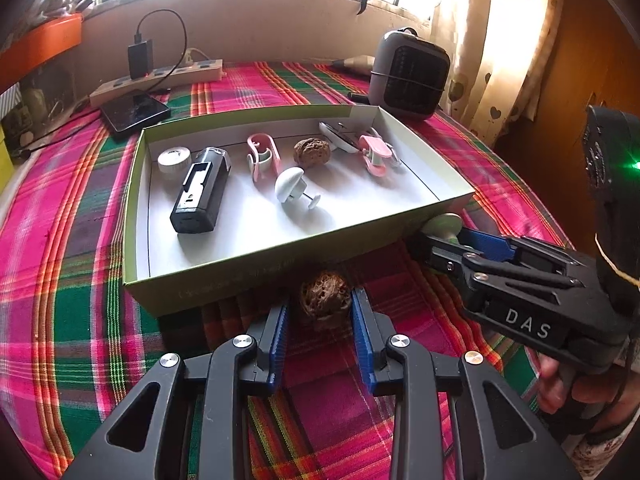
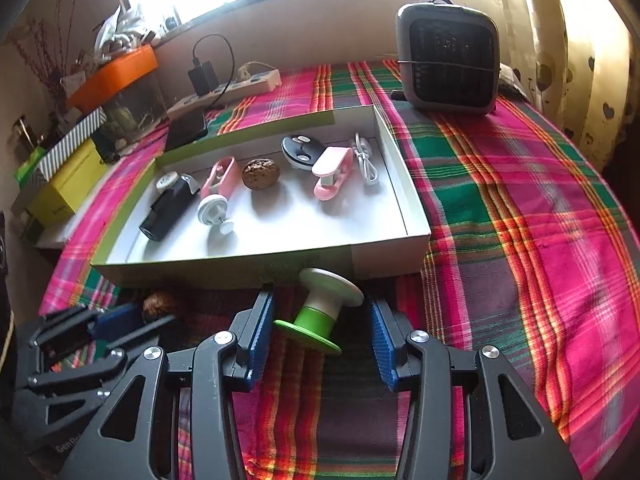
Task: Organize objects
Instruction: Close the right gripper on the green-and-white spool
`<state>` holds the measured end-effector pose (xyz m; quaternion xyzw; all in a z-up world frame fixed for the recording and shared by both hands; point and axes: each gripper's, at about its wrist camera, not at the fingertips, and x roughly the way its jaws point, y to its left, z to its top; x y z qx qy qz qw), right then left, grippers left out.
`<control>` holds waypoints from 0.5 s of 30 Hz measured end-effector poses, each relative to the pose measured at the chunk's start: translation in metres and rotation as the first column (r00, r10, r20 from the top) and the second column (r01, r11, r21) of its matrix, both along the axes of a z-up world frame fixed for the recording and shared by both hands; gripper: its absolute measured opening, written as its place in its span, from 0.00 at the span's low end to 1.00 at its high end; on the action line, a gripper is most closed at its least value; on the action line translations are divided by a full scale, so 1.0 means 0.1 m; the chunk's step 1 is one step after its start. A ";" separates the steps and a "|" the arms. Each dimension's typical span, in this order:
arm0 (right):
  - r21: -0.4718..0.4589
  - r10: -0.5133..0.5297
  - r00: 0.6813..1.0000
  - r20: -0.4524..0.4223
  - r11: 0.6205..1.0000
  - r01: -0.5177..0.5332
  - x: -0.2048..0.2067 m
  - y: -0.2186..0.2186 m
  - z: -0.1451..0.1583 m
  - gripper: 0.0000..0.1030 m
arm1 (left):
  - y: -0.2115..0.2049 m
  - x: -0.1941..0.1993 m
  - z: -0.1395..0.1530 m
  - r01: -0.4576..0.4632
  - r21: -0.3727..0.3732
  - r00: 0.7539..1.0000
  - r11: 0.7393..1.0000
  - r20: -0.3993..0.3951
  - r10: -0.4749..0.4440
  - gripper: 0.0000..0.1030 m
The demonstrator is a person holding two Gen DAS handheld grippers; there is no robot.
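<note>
The left gripper (image 1: 320, 320) hangs low over the plaid cloth (image 1: 72, 280) on the bench, its fingers (image 1: 278, 332) partly open. A brown walnut (image 1: 325, 298) lies on the cloth between their tips, with a gap showing on each side, so nothing is gripped. Just beyond the fingertips stands the near wall of the shallow box (image 1: 224, 280).

The right gripper (image 2: 322, 332) sits to the right of the left one, fingers (image 2: 260, 332) spread about halfway. A green-and-white spool (image 2: 322, 312) lies tilted on the cloth between them, closer to the left finger; neither pad presses on it. Its white end almost touches the box wall (image 2: 200, 270) ahead.

Inside the box, past both sets of fingertips, lie a second walnut (image 2: 260, 174), a black case (image 2: 168, 208), a pink clip (image 2: 332, 174), a white knob (image 1: 289, 186) and other small items. A small heater (image 2: 448, 58) stands farther off, beyond the box's right end.
</note>
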<state>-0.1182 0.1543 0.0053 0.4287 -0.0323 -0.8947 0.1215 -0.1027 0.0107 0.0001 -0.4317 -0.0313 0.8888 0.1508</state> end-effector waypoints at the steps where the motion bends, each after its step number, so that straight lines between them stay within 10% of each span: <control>1: -0.002 -0.002 1.000 0.000 1.000 0.002 0.00 0.01 0.00 0.44 | 0.00 -0.01 0.00 -0.001 0.001 1.000 1.000 0.000 0.001 0.27; 15: -0.037 -0.004 1.000 0.001 0.999 0.004 0.02 0.06 0.00 0.42 | -0.03 -0.02 0.00 -0.009 0.034 1.000 0.999 -0.005 0.009 0.27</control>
